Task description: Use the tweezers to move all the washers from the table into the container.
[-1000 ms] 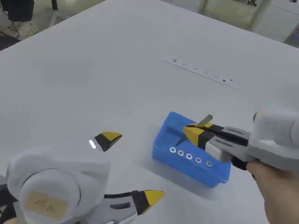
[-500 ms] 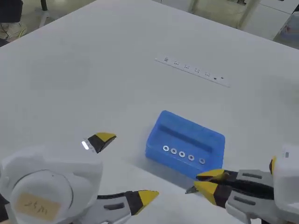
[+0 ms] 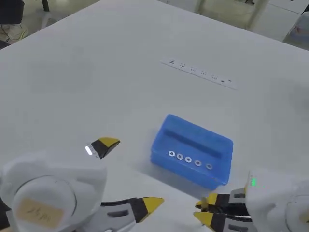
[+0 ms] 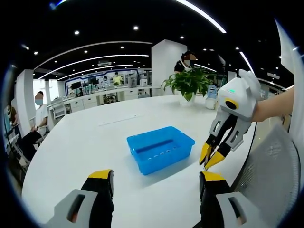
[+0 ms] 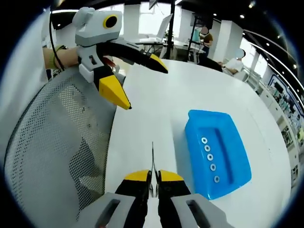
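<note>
Five small flat silver metal washers lined in row on floor of blue rectangular plastic container, set on white desk. Thin steel tweezers clamped between closed jaws of right claw, tips beside container, apart from it. Left claw held wide open, nothing gripped. Washers judged light, stiff, slippery; best pinched across ring through centre hole. Tweezers judged springy; moderate squeeze advised.
</note>
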A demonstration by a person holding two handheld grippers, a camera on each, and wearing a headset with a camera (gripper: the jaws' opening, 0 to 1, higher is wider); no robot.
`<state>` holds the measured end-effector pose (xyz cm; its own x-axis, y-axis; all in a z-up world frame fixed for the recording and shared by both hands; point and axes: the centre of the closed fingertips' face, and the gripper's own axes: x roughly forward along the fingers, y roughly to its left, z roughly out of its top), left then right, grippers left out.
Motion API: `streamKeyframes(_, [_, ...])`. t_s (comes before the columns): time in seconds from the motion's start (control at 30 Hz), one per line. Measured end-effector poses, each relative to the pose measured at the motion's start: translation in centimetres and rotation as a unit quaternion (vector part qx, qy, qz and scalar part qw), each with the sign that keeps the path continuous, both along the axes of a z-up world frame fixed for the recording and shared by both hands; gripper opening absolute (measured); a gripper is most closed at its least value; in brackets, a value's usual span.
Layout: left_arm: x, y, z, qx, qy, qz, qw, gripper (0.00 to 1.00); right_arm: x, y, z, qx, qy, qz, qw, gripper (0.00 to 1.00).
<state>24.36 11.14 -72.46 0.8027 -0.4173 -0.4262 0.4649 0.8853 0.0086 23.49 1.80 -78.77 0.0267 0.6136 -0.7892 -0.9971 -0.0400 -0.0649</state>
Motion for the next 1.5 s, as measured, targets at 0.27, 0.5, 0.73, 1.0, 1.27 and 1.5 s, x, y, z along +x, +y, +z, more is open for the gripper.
streamKeyframes(0.27, [0.0,0.0,0.0,0.0,0.0,0.0,1.0,0.74,-1.4,3.0,-1.8,0.049,0.008,0.065,0.9966,0.02])
streamKeyframes(0.5, [0.0,-0.1,0.0,0.001,0.001,-0.002,1.0,0.74,-1.7,2.9,-3.8,0.033,0.012,0.089,0.9954,0.02])
streamKeyframes(0.73, [0.1,0.0,-0.1,0.0,0.002,0.0,1.0,0.74,-1.5,3.2,-4.0,0.043,0.032,0.07,0.9961,0.03])
streamKeyframes(1.0, [0.0,0.0,-0.1,0.0,0.001,0.0,1.0,0.74,-1.6,3.2,-3.9,0.049,0.033,0.07,0.9958,0.04])
streamKeyframes(1.27, [0.1,0.0,0.0,-0.001,-0.001,0.002,1.0,0.74,-0.9,3.2,-2.4,0.087,0.039,0.01,0.9954,0.1])
streamKeyframes(1.5, [0.5,0.5,2.5,-0.04,-0.055,0.026,0.9973,0.78,2.7,0.0,4.8,0.227,-0.014,-0.169,0.9589,0.42])
